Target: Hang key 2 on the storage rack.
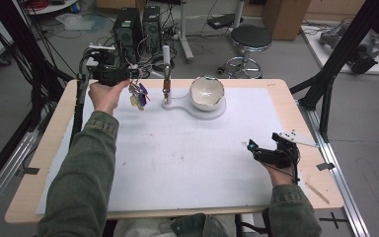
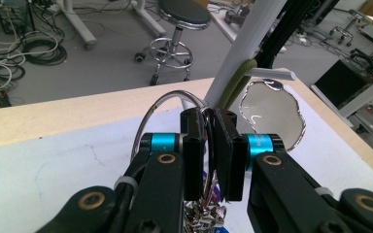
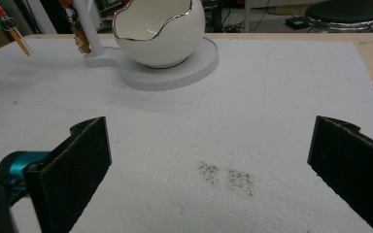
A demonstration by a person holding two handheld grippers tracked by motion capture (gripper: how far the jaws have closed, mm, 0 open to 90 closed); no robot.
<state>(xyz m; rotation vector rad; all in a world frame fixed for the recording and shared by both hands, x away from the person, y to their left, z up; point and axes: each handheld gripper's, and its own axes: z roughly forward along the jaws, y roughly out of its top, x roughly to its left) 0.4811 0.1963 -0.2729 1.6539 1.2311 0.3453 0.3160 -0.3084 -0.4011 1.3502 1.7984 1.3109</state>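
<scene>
My left gripper (image 1: 131, 81) hovers at the far left of the table, shut on a metal key ring (image 2: 151, 115). A bunch of keys (image 1: 138, 95) with coloured tags dangles below it. In the left gripper view the jaws (image 2: 212, 145) pinch the ring just in front of the white post (image 2: 245, 48). That post (image 1: 167, 61) rises from a white stand (image 1: 212, 112) that carries an egg-shaped white bowl (image 1: 207, 92). A small brown item (image 1: 166, 87) hangs on the post. My right gripper (image 1: 256, 149) rests near the table's right edge, open, with only bare mat between its jaws (image 3: 213, 165).
A white mat (image 1: 187, 158) covers the wooden table (image 1: 54, 138). A green cord (image 2: 235, 82) runs beside the post. Behind the table stand a stool (image 1: 249, 42) and computer towers (image 1: 128, 29) among cables. Black frame bars (image 1: 335, 59) flank the right side.
</scene>
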